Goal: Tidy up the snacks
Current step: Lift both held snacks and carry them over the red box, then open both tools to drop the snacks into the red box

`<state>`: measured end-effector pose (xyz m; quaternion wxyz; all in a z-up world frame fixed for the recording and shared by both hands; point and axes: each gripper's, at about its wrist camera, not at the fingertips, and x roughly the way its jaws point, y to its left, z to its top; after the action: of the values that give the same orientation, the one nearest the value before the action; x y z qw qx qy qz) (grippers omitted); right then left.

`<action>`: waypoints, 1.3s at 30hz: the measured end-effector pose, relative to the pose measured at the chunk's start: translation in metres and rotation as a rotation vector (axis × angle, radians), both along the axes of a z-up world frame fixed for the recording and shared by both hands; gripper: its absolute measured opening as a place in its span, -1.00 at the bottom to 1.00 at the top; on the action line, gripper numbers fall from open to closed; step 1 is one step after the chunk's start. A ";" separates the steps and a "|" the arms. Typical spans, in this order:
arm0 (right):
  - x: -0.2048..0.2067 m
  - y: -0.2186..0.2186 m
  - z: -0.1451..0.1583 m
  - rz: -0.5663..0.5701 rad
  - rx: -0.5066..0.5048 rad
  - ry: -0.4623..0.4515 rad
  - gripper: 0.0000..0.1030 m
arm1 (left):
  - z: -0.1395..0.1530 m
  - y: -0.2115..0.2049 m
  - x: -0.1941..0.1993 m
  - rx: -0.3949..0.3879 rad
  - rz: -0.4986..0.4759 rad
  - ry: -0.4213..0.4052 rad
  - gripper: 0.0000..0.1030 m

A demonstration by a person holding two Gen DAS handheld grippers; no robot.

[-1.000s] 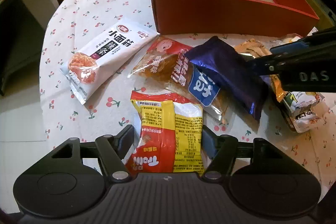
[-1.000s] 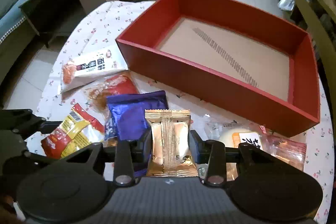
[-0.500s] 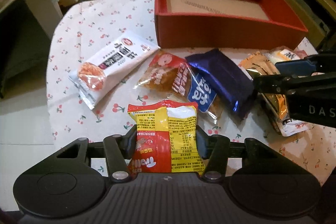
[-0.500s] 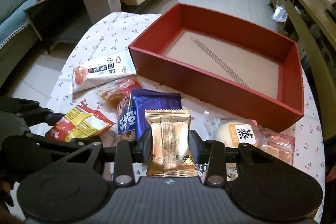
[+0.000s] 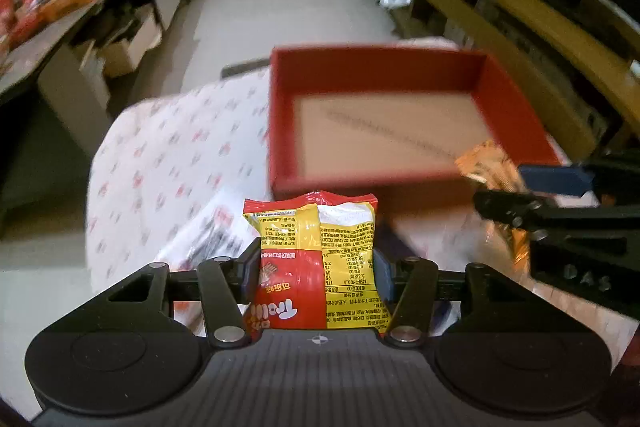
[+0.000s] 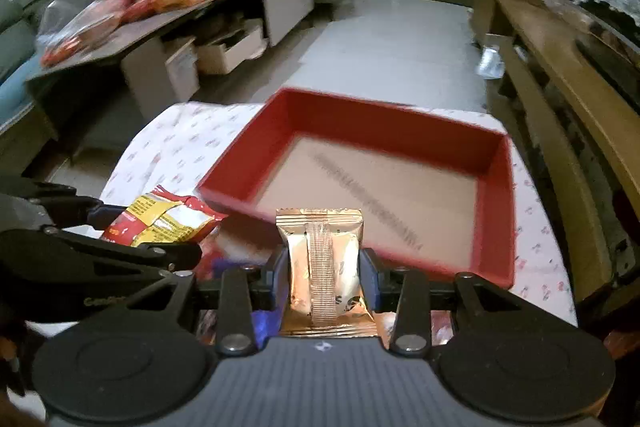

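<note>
The left gripper [image 5: 316, 263] has closed its jaws on a red-and-yellow snack packet [image 5: 316, 259], held clear of the bench [image 5: 160, 163] with its long axis running away from the camera toward the red box [image 5: 384, 63]. The right gripper [image 6: 325, 277] is clamped tight on a gold snack packet [image 6: 322, 259], its long axis also pointing at the box.
</note>
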<state>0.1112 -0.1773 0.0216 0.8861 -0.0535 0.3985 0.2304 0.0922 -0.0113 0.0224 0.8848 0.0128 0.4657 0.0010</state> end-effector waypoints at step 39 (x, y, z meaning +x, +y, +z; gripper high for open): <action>0.134 0.008 -0.062 -0.091 -0.097 0.078 0.10 | -0.047 -0.017 0.122 0.071 0.012 0.038 0.34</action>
<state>0.2453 -0.1689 -0.0404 0.8760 -0.0689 0.4453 0.1722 0.2146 -0.0284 -0.0241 0.8749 0.0413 0.4820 0.0223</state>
